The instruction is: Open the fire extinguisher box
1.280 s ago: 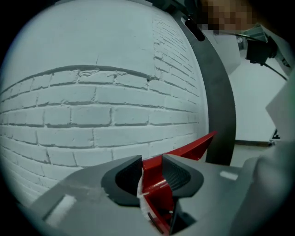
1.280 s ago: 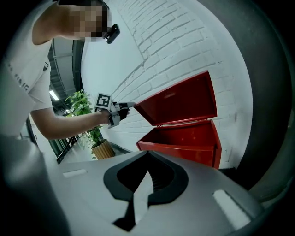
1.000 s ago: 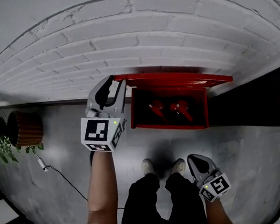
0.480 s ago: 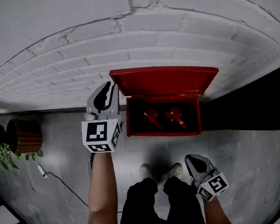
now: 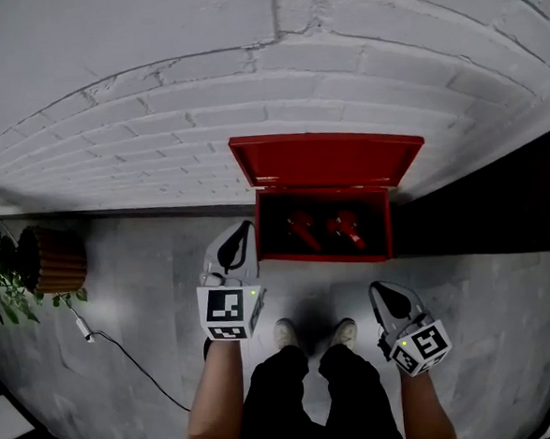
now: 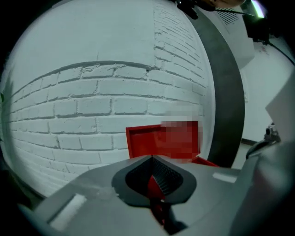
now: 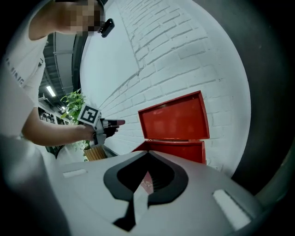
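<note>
My left claw (image 5: 241,233) is pinched shut with nothing in it. It is low in the middle of the frame, just left of the red box (image 5: 324,254) and apart from it. My right claw (image 5: 382,294) is closed and empty too, at lower right, near my shoes (image 5: 285,330). The box sits at centre against the white brick wall (image 5: 155,110). Its lid (image 5: 325,161) is raised back against the bricks, with two red extinguishers (image 5: 299,227) inside. A potted plant (image 5: 48,261) stands at far left.
</note>
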